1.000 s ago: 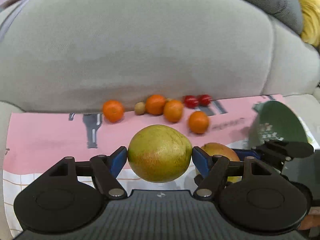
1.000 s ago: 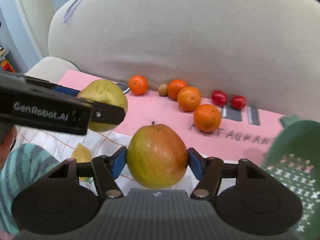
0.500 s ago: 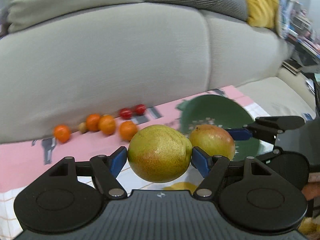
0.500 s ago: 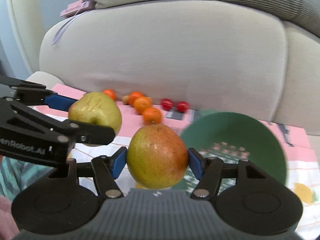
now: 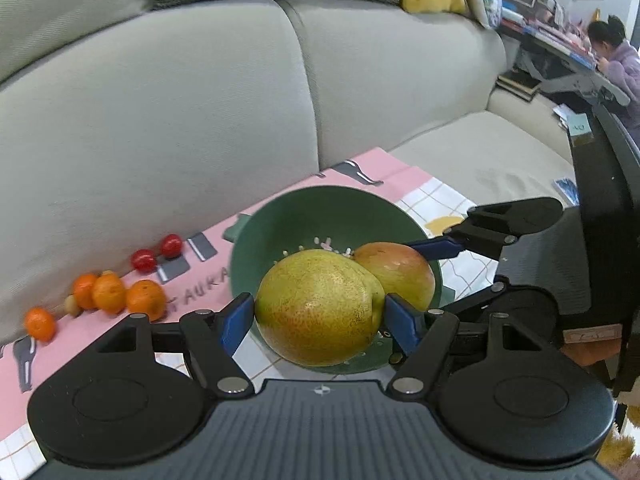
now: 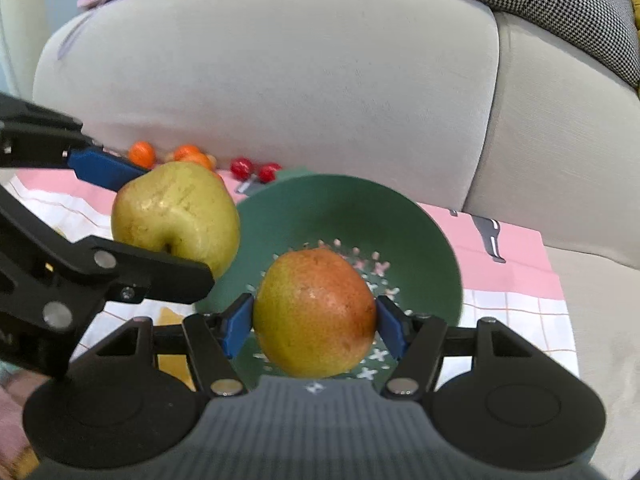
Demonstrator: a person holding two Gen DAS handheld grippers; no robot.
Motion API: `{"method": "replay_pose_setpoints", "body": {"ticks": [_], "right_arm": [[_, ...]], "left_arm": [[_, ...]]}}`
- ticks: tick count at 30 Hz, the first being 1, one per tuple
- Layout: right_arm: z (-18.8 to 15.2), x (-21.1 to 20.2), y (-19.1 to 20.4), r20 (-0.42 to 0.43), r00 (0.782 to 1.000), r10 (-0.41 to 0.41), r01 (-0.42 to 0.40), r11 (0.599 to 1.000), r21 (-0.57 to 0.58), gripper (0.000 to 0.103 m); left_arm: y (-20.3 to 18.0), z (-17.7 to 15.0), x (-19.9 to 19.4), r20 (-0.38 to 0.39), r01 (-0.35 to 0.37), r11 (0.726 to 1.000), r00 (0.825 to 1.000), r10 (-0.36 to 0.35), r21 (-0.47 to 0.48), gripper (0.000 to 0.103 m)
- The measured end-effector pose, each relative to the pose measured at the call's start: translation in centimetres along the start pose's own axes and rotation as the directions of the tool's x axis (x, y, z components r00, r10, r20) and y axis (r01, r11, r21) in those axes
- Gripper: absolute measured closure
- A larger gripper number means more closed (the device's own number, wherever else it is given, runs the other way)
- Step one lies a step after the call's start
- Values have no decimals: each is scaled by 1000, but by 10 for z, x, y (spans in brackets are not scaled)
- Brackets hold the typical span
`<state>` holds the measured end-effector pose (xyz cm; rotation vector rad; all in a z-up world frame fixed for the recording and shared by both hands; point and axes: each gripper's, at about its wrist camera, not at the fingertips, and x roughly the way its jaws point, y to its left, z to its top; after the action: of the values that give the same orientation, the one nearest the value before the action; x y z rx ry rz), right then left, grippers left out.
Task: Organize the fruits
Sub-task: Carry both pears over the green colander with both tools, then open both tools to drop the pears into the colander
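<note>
My left gripper (image 5: 320,314) is shut on a yellow-green pear (image 5: 318,306), held above the near rim of a green colander bowl (image 5: 280,224). My right gripper (image 6: 314,322) is shut on a red-and-yellow pear (image 6: 316,312), hanging over the bowl's (image 6: 420,232) perforated bottom. In the right wrist view the yellow-green pear (image 6: 176,212) sits in the left gripper (image 6: 120,216) at the bowl's left rim. In the left wrist view the red-and-yellow pear (image 5: 400,272) shows just behind the other, in the right gripper (image 5: 416,276).
Several small oranges (image 5: 108,292) and two red cherry tomatoes (image 5: 158,254) lie in a row on the pink cloth (image 5: 360,172) against the grey sofa back (image 5: 200,100). A checked cloth (image 6: 520,320) lies under the bowl. A person (image 5: 616,60) sits at a desk far right.
Both grippers have swung to the right with their pears, from over the pink cloth to over the green bowl. The row of oranges and tomatoes has slid to the left of each view.
</note>
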<state>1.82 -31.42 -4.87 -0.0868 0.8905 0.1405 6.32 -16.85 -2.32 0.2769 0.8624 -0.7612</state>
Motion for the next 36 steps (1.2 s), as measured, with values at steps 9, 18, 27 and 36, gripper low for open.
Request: {"method": "replay_pose_setpoints", "body": {"ticks": [9,18,27,36], "right_arm": [[-4,33,-8,-105,994,-3,-14,987,-162,40],[-16,53,0,-209,977,38,-86,970,-226,40],[-24,58,14,-299,949,100,-175,955,-238,40],[-20,73,14,-331,940,88,-177,951,-252,40]], "left_arm": [[-7,5,41,-76,37,997,997,-33,61,21],[-9,-2,65,-161,65,993,986,-49,102,21],[-13,-17,72,-273,65,993,961,-35,101,21],[-7,-24,92,-336,34,997,942,-7,72,21]]}}
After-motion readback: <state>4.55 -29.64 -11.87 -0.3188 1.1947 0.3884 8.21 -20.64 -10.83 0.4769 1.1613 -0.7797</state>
